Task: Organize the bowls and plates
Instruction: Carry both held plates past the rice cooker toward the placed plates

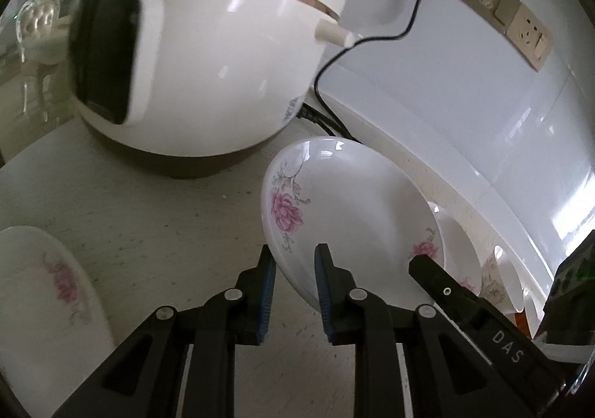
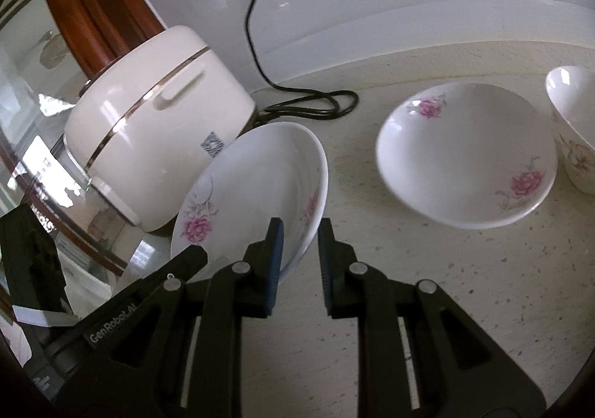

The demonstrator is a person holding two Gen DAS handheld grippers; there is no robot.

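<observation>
A white rice cooker [image 1: 200,57] with a gold band stands on the pale speckled counter [image 2: 427,288], its black cord [image 2: 308,105] looped behind. Just in front of it a tilted plate [image 2: 256,183] with pink flowers is raised on edge, its hollow facing up and toward the right wrist camera. The left gripper [image 1: 295,291] has its jaws astride the plate's near rim; whether they pinch it I cannot tell. The right gripper [image 2: 300,261] straddles the opposite rim, jaws apart. A second flowered plate [image 2: 465,154] lies flat further right, beside a small bowl [image 2: 572,128].
</observation>
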